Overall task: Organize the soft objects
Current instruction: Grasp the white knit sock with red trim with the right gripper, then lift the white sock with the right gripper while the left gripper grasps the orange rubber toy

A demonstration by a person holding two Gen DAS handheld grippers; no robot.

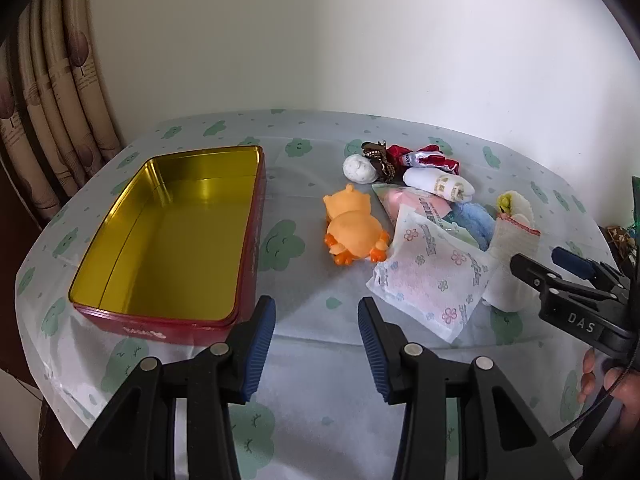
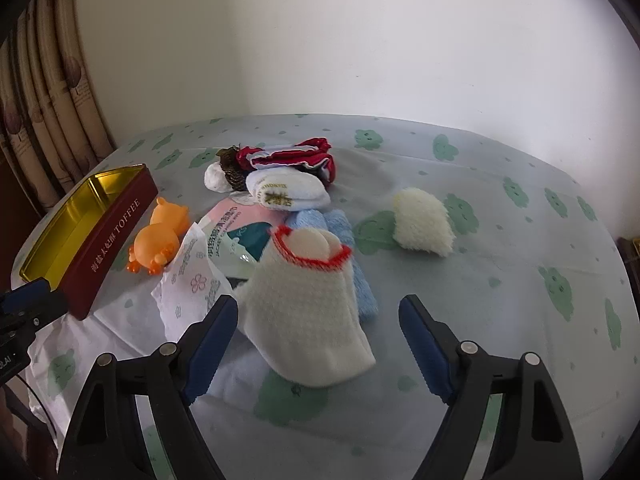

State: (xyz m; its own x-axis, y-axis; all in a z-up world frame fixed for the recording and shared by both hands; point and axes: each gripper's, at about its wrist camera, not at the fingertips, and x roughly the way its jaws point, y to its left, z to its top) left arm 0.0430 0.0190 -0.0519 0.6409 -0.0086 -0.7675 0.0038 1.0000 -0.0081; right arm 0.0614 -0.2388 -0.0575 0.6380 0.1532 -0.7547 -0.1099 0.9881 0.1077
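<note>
An open red tin (image 1: 120,232) with a gold inside sits at the left; it also shows in the right wrist view (image 2: 116,220). A pile of soft things lies to its right: an orange toy (image 1: 354,232) (image 2: 158,238), a floral wipes packet (image 1: 432,276) (image 2: 192,280), a white sock with a red cuff (image 2: 308,312) (image 1: 512,248), a blue towel (image 2: 360,276), a rolled white sock (image 2: 286,192), red cloth (image 2: 296,156). My left gripper (image 1: 316,344) is open and empty near the tin's front corner. My right gripper (image 2: 320,344) is open, its fingers on either side of the red-cuffed sock.
A fluffy cream piece (image 2: 422,222) lies apart at the right. A white ball (image 1: 360,169) and a brown item (image 1: 380,160) lie at the back of the pile. A curtain (image 1: 52,92) hangs at the left. The tablecloth (image 1: 312,400) has green cloud prints.
</note>
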